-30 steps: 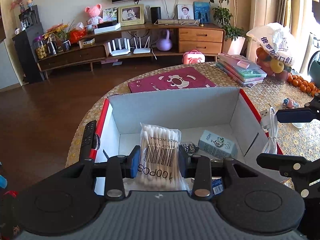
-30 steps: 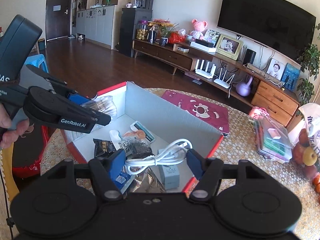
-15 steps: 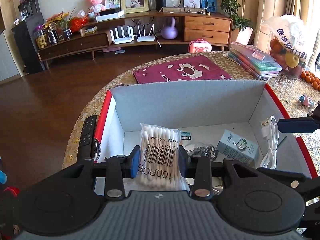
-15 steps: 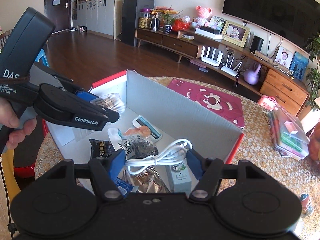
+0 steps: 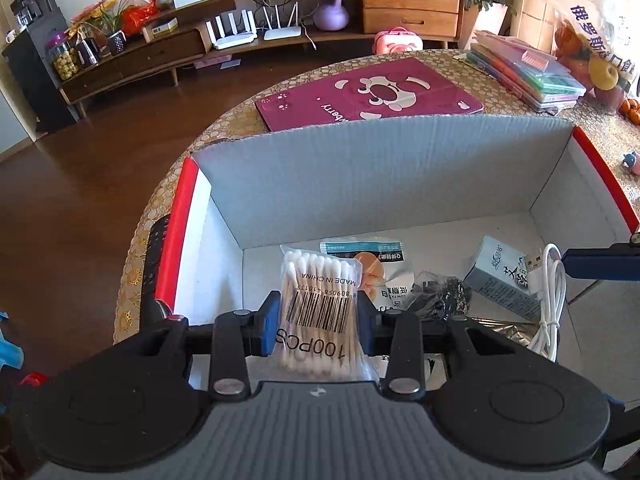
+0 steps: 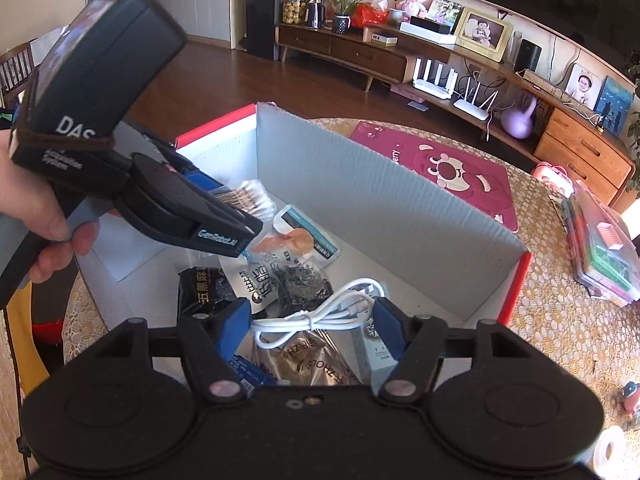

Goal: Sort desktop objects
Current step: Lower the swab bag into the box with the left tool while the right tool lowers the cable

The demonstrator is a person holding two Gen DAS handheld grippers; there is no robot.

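An open cardboard box with red rims and grey inner walls stands on the table. My left gripper is shut on a clear bag of cotton swabs, held over the box's near left part. In the right wrist view the left gripper carries the swabs above the box. My right gripper is shut on a coiled white USB cable, which hangs over the box's right side. Sachets and a small carton lie on the box floor.
A black remote lies just outside the box's left wall. Behind the box are a magenta bear pad, a stack of coloured plastic cases and a fruit bag. A hand holds the left gripper's handle.
Both grippers have moved forward and down over the box, still holding the swabs and the cable. The box floor and its contents now show more fully.
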